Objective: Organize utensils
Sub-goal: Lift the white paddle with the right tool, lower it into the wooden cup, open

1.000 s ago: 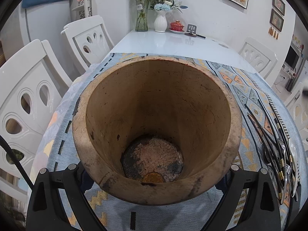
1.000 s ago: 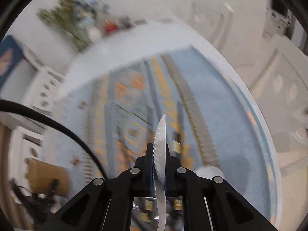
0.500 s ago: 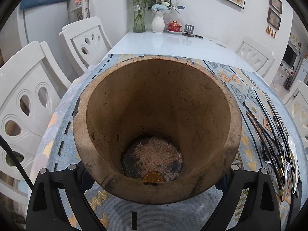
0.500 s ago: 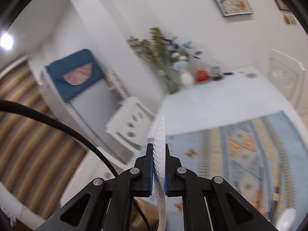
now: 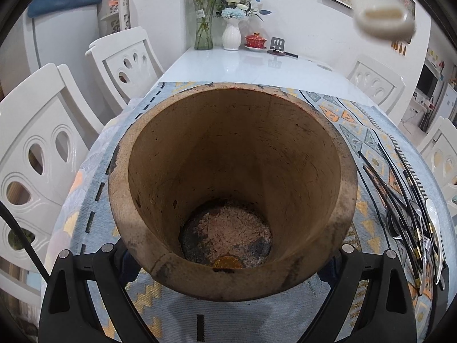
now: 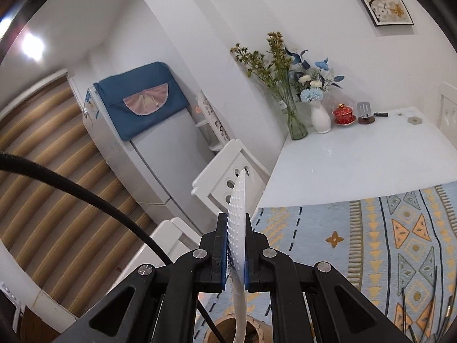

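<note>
One white spoon (image 6: pixel 239 228) clamped in right gripper (image 6: pixel 236 253), above wooden holder (image 5: pixel 232 188); left gripper (image 5: pixel 228 260) braces holder. Next: lower handle inside.

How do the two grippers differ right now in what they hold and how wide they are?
The left gripper is spread wide around the wooden holder, which stands on the cloth. The right gripper is nearly closed on a thin white rice paddle, which is lifted. The holder fills the left view. The paddle's lower end hangs above the holder in the right view. Both are black two-finger grippers gripping something.
</note>
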